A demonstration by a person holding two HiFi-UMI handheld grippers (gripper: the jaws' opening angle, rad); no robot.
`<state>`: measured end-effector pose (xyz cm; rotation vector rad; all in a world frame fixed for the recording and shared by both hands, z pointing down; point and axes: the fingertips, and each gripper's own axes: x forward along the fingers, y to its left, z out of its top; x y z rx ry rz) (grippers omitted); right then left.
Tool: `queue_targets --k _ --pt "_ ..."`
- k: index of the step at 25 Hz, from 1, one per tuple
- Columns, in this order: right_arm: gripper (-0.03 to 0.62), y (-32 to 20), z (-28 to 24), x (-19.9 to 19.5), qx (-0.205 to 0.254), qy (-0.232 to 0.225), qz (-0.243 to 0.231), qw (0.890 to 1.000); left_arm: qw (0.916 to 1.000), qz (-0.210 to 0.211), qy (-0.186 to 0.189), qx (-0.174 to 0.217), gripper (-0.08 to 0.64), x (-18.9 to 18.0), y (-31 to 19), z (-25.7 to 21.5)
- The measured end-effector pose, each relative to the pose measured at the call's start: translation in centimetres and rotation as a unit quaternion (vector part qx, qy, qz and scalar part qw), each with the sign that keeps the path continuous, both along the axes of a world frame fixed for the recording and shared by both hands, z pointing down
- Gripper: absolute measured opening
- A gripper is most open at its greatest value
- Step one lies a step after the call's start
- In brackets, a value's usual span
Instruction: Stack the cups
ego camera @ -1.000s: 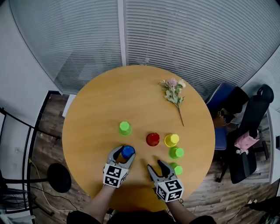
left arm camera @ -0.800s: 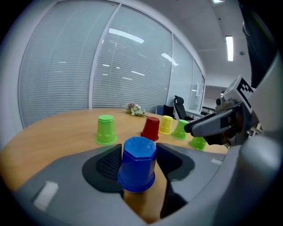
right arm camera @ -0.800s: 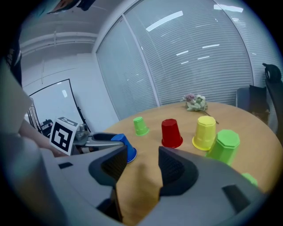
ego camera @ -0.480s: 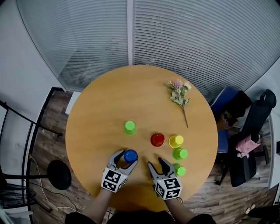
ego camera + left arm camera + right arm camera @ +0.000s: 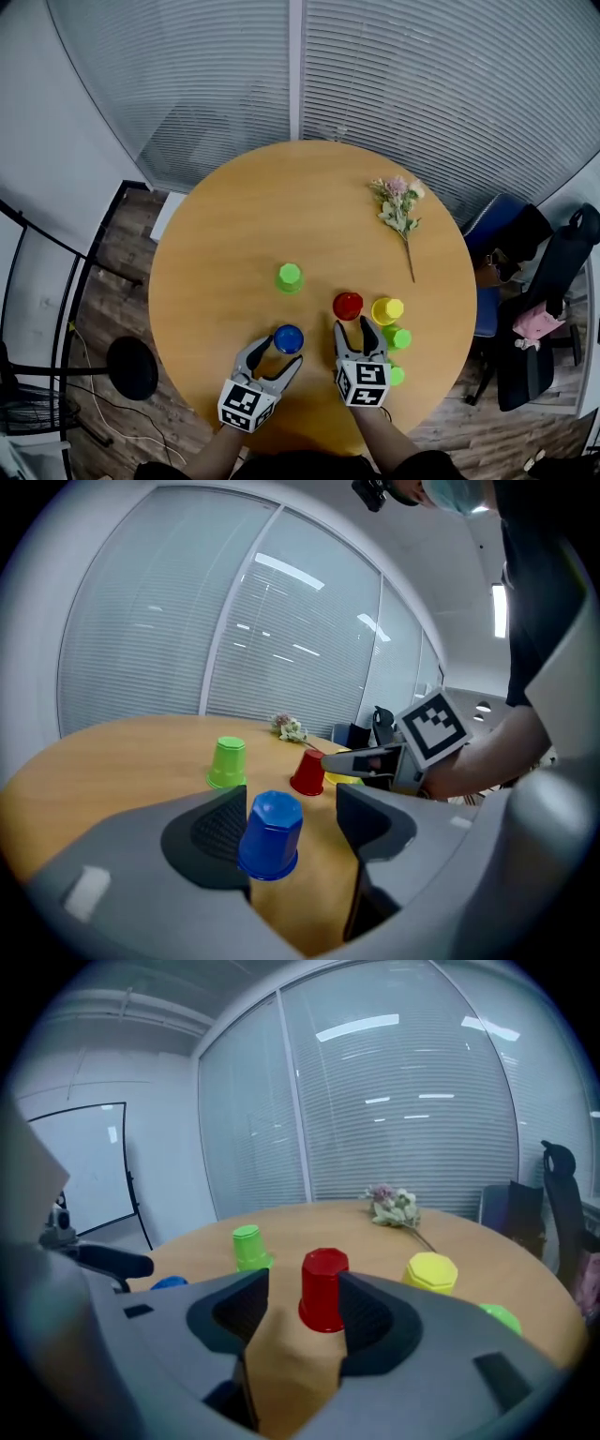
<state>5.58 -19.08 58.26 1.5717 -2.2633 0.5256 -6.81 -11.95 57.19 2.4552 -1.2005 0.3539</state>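
Right gripper view: red cup (image 5: pixel 323 1288) between parted jaws.

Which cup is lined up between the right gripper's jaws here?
The red cup: it alone stands framed by the right gripper's open jaws; the blue cup and the yellow cup stand off to either side.

I see flowers (image 5: pixel 398 202) lying on the far right part of the table (image 5: pixel 244 234). A black chair (image 5: pixel 553 281) stands right of it, blinds (image 5: pixel 422 84) beyond it.
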Motion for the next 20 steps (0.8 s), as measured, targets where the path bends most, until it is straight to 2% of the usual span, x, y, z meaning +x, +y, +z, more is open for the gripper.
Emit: queue_targets --k 5,12,20 --pt "0.221 -2.4 1.1 0.5 0.003 0.031 0.006 1.0 1.0 -0.003 0.007 -0.001 0.285 0.1 0.2 -0.4" --pt "0.221 -4.4 2.4 0.7 -0.007 0.047 0.006 0.999 0.9998 -0.019 0.008 -0.004 0.285 -0.9 -0.1 -0.2" --pt "0.221 -0.9 1.1 -2.4 0.005 0.044 -0.05 0.998 0.9998 -0.017 0.012 -0.006 0.285 -1.2 0.2 0.0"
